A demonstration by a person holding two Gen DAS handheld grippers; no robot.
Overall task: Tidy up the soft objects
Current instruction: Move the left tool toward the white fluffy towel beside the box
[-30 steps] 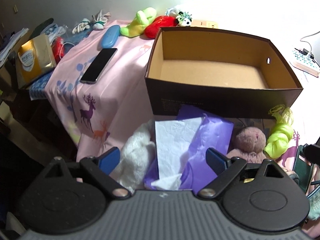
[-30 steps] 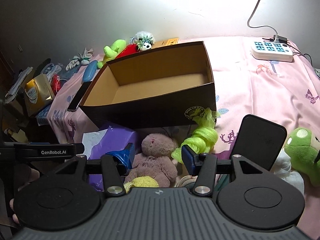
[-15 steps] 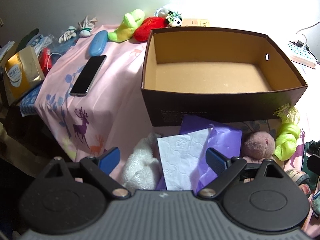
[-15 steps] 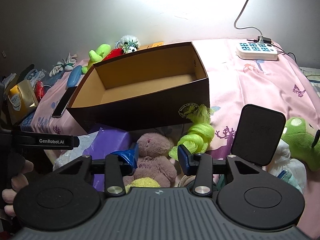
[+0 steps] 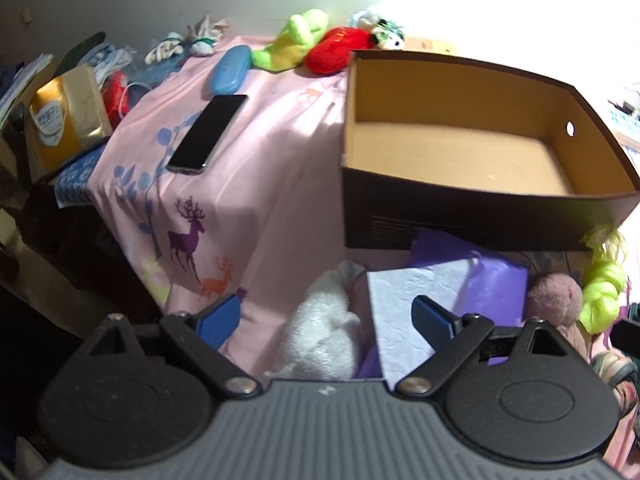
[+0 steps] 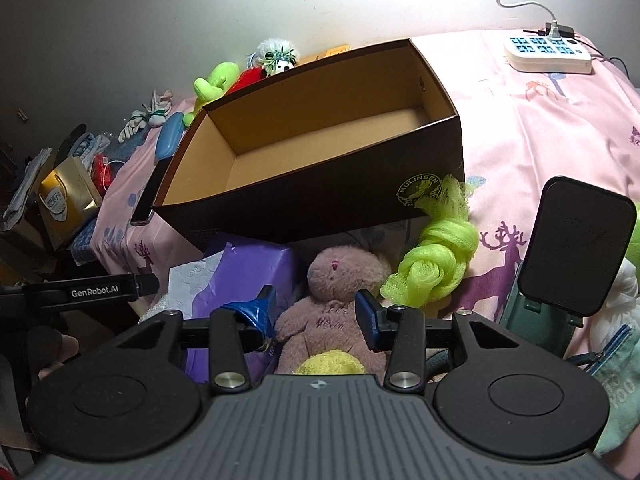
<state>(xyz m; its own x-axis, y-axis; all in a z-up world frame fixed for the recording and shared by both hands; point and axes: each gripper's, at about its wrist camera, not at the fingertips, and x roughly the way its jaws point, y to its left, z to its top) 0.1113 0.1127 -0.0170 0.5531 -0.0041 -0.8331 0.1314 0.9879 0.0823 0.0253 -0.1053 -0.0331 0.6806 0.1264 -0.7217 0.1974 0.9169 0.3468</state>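
Clearly the sorting has hardly begun: the box [image 6: 316, 152] sits empty, and every soft toy in view lies outside it, so by my reading nearly all of the task is left. Nearest, the right gripper [image 6: 316, 312] has its blue fingers [image 6: 366, 314] on either side of the pink bear [image 6: 332, 300], which lies on the bed just in front of the box; the pads look to be at its flanks, perhaps touching, but no squeeze shows, so I take this as the start of a grasp, not a hold. A small yellow toy [image 6: 330, 364] lies against the bear's lower body, close under the gripper. The left gripper [image 5: 326, 320] has its fingers [image 5: 430, 318] spread wide and grips nothing; between them lie a white fluffy toy [image 5: 324, 328] and a sheet of white tissue [image 5: 408, 304] on a purple bag [image 5: 496, 288]. Just beside the bear, toward the box corner, is a lime mesh puff [image 6: 434, 262]. Further off, the box rests partly on the purple bag. Beyond it, by the wall, sit a green toy [image 5: 292, 40], a red toy [image 5: 336, 48] and a little panda [image 5: 384, 32], all still to be gathered, while a phone [image 5: 208, 132] lies on the pink sheet [image 5: 280, 160] to the box's left.
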